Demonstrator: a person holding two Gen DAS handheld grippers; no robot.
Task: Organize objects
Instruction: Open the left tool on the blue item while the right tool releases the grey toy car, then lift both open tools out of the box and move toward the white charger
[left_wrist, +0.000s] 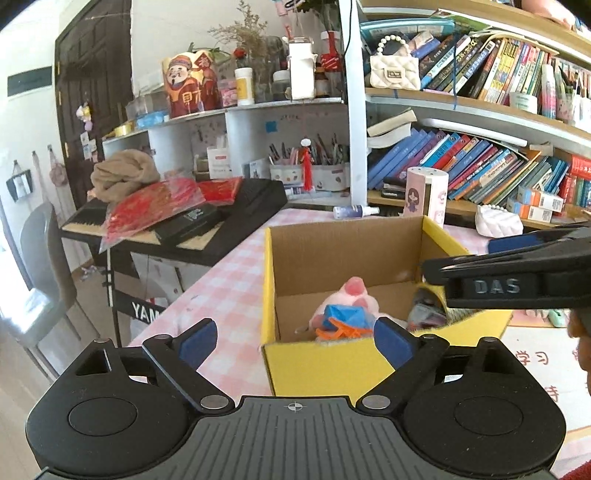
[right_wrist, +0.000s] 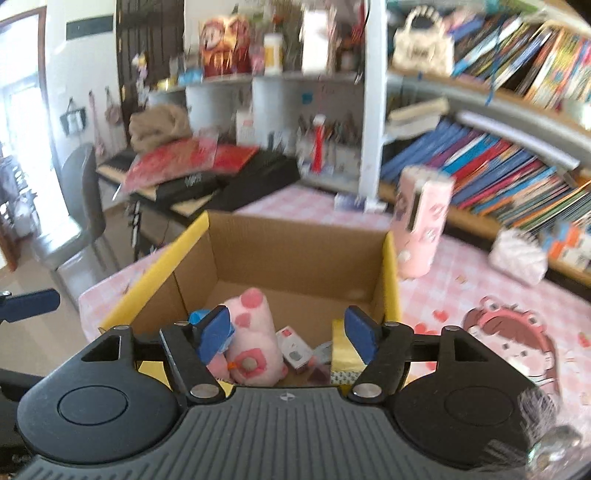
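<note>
The right hand-held gripper (right_wrist: 288, 332), released and empty, hovers nearer over the cardboard box (right_wrist: 295, 251), pink plush pig (right_wrist: 255, 332) just below-left of its fingers

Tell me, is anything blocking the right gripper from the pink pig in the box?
Nothing visible blocks it. The right gripper hangs open above the open cardboard box, and the pink pig lies uncovered just below its fingers.
</note>
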